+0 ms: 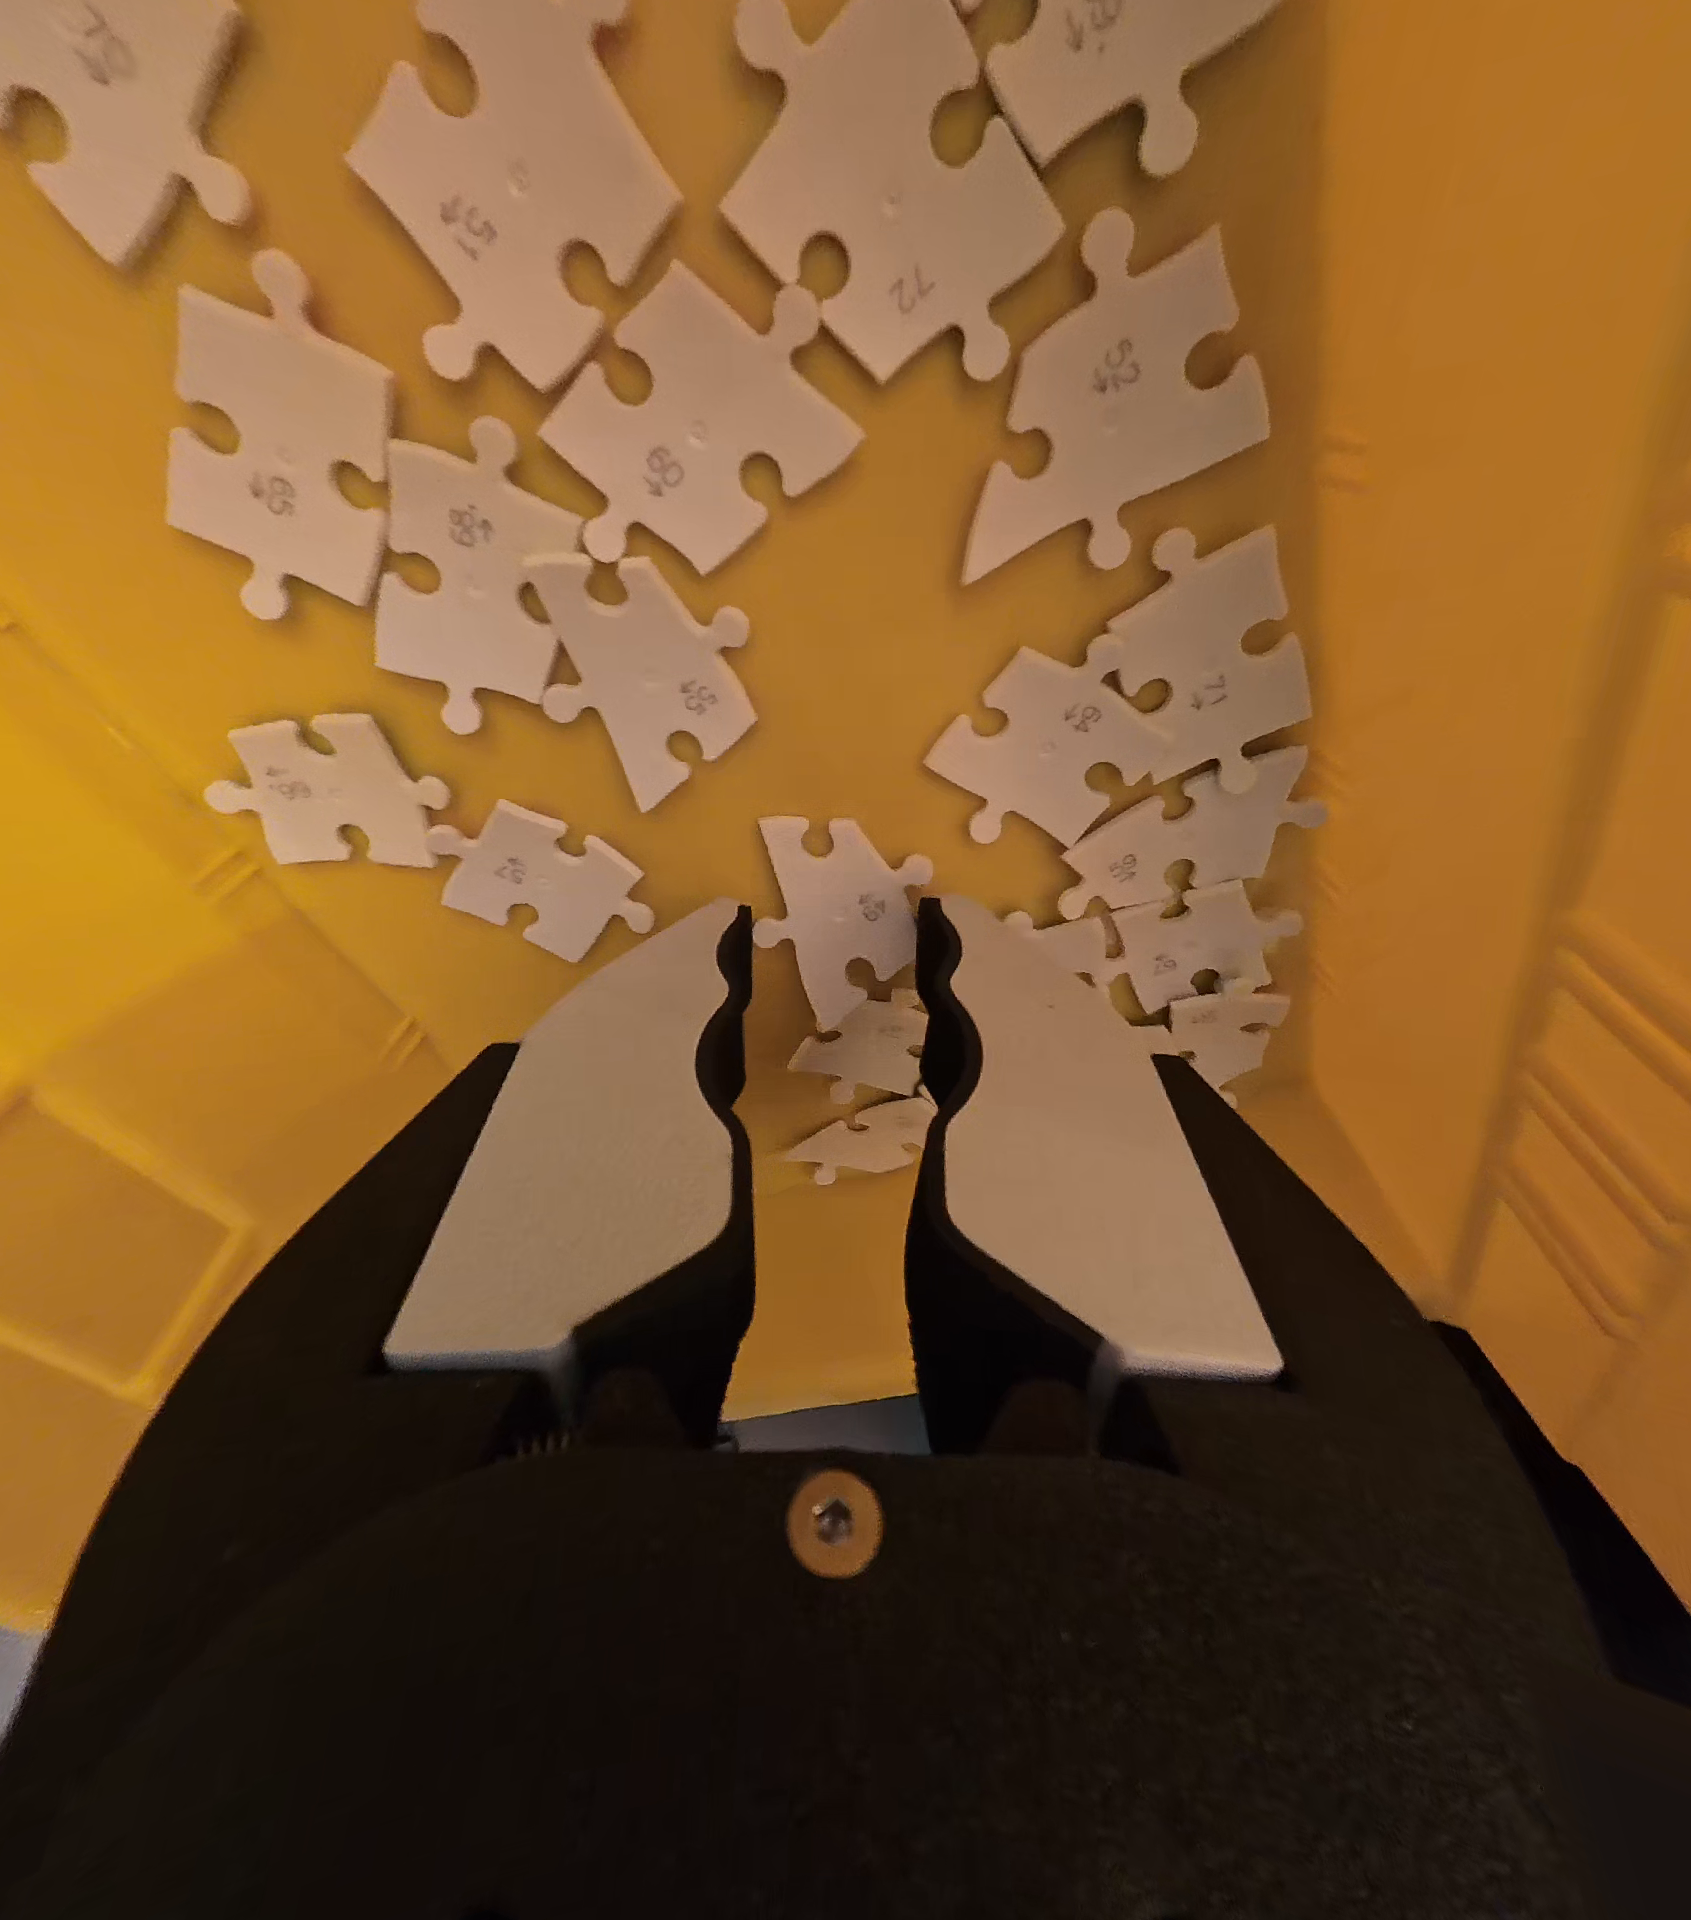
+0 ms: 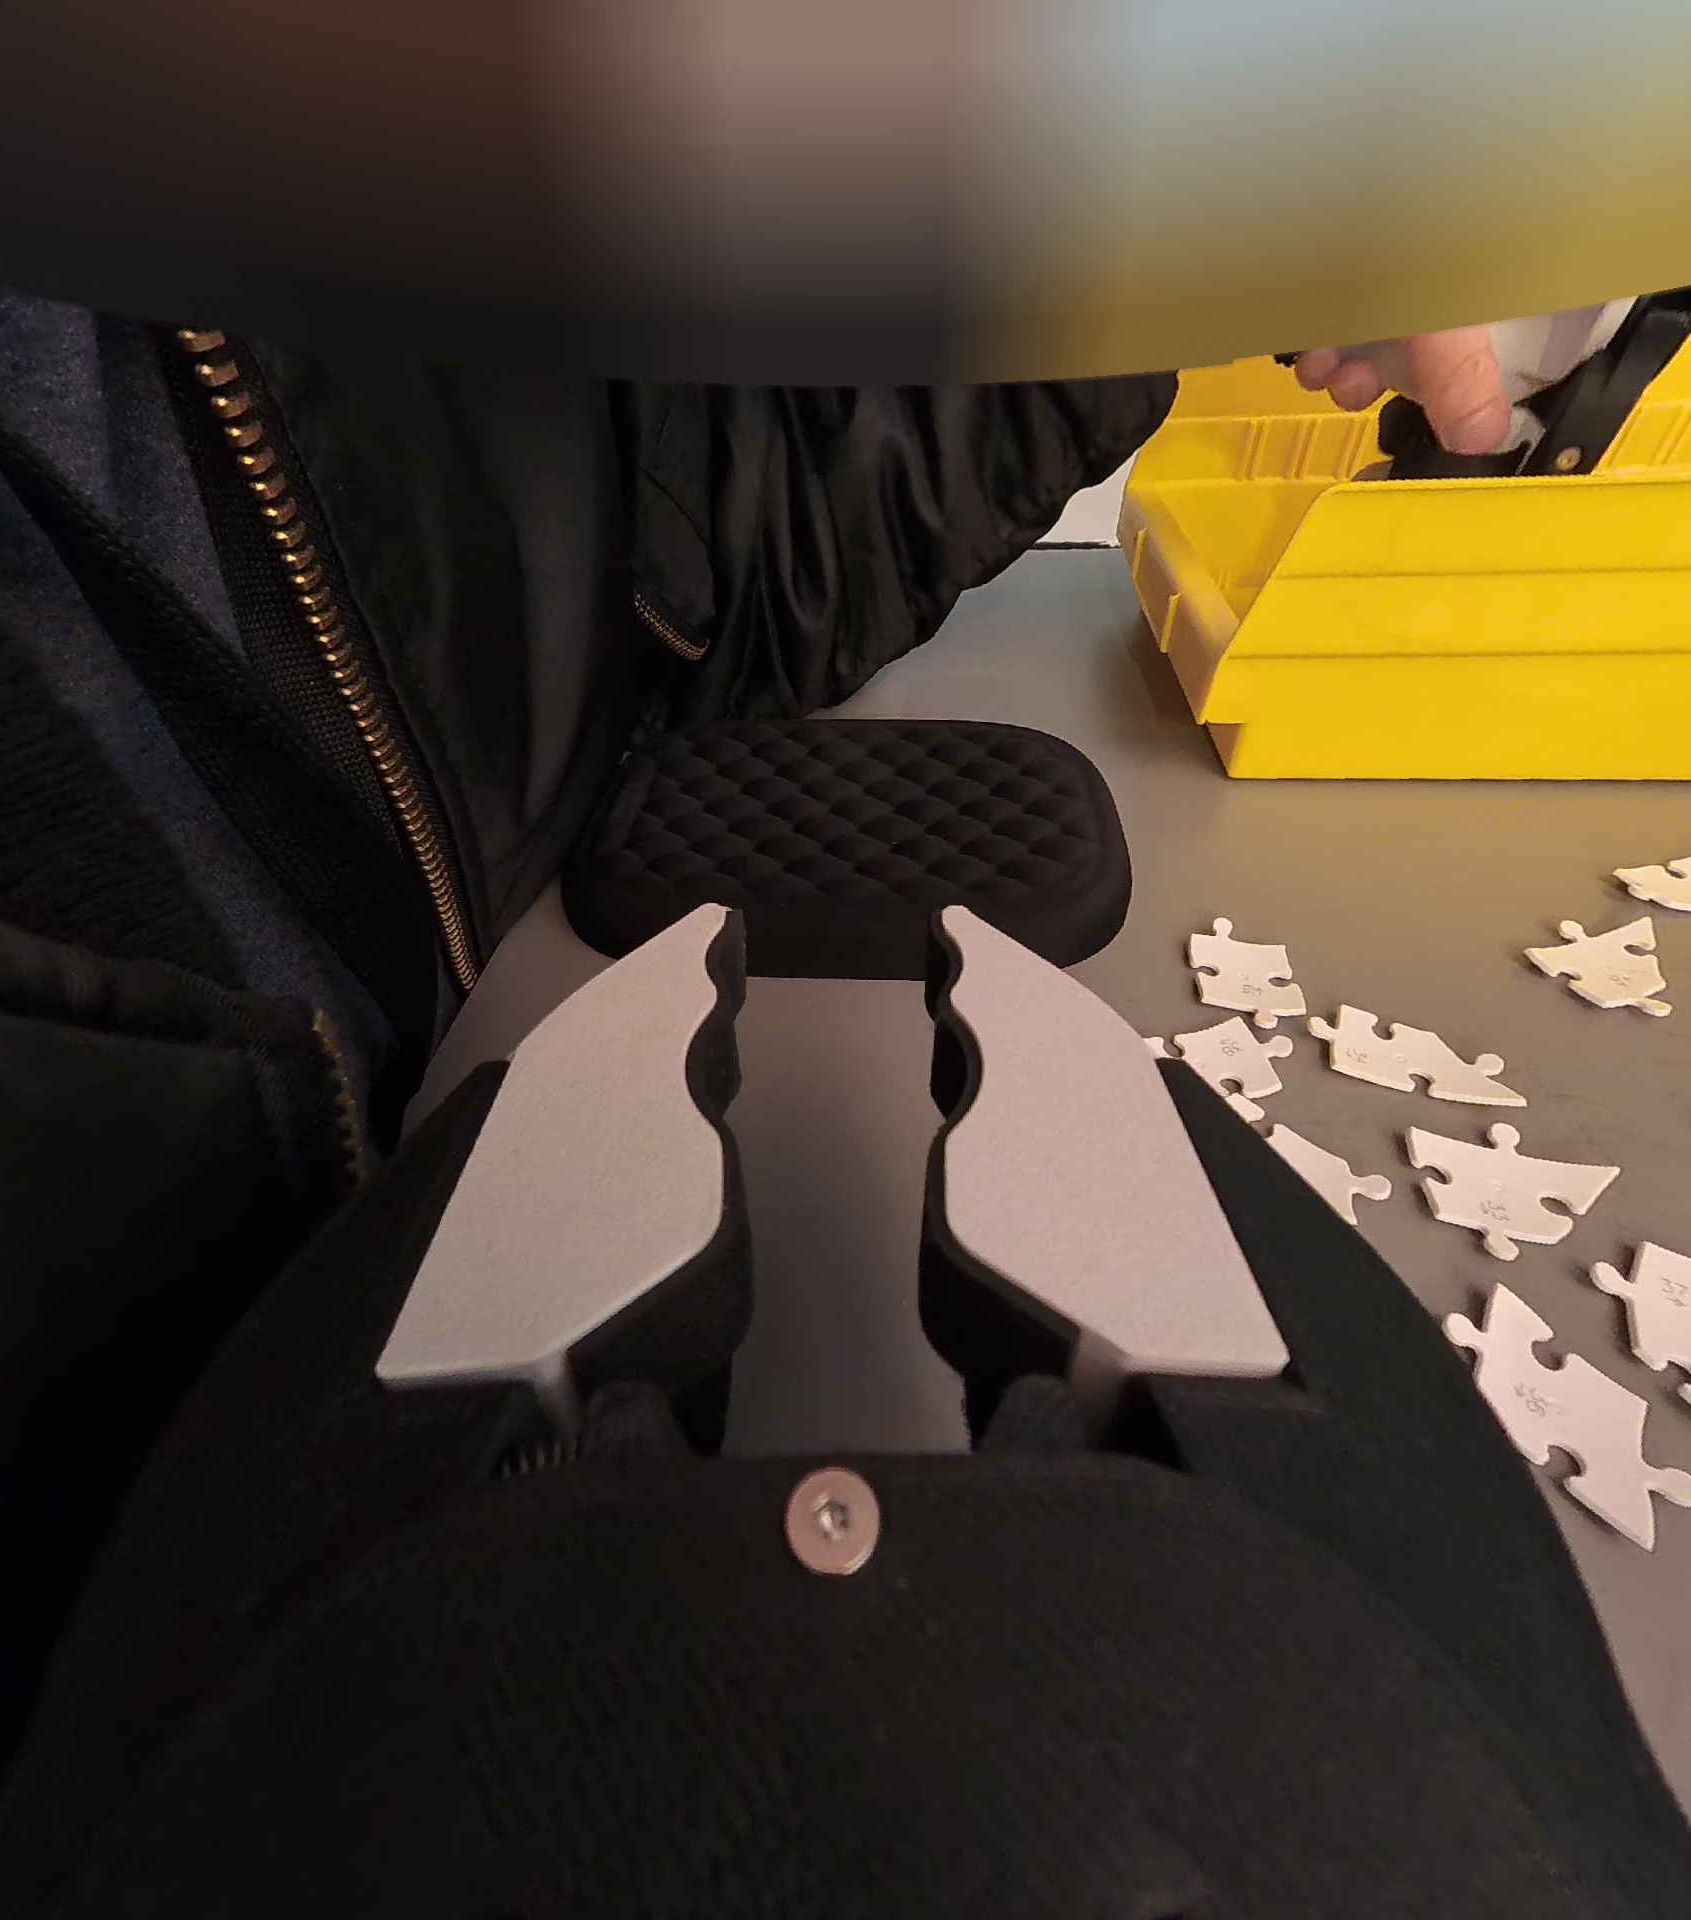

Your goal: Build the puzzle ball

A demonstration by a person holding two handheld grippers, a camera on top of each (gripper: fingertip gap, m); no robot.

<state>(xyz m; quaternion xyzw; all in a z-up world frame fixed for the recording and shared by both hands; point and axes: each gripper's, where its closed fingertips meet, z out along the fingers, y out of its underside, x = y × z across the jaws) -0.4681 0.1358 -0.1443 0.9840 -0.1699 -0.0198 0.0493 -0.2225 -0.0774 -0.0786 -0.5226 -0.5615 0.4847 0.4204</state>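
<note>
The left gripper point(image 1: 833, 912) reaches into the yellow bin point(image 1: 1547, 727), jaws spread and holding nothing, tips poised over a white puzzle piece point(image 1: 846, 914) on the bin floor. More loose pieces point(image 1: 654, 675) lie scattered ahead, and a crowded, overlapping heap point(image 1: 1173, 862) sits against the right wall. The risk, as I judge it, is pinching two stacked pieces or jamming a fingertip against that wall; the open floor lies to the left. The right gripper point(image 2: 836, 935) hovers spread and empty above the grey table point(image 2: 1340, 831), a black padded rest point(image 2: 846, 831) ahead, further pieces point(image 2: 1506, 1184) to its right, with clear table between.
</note>
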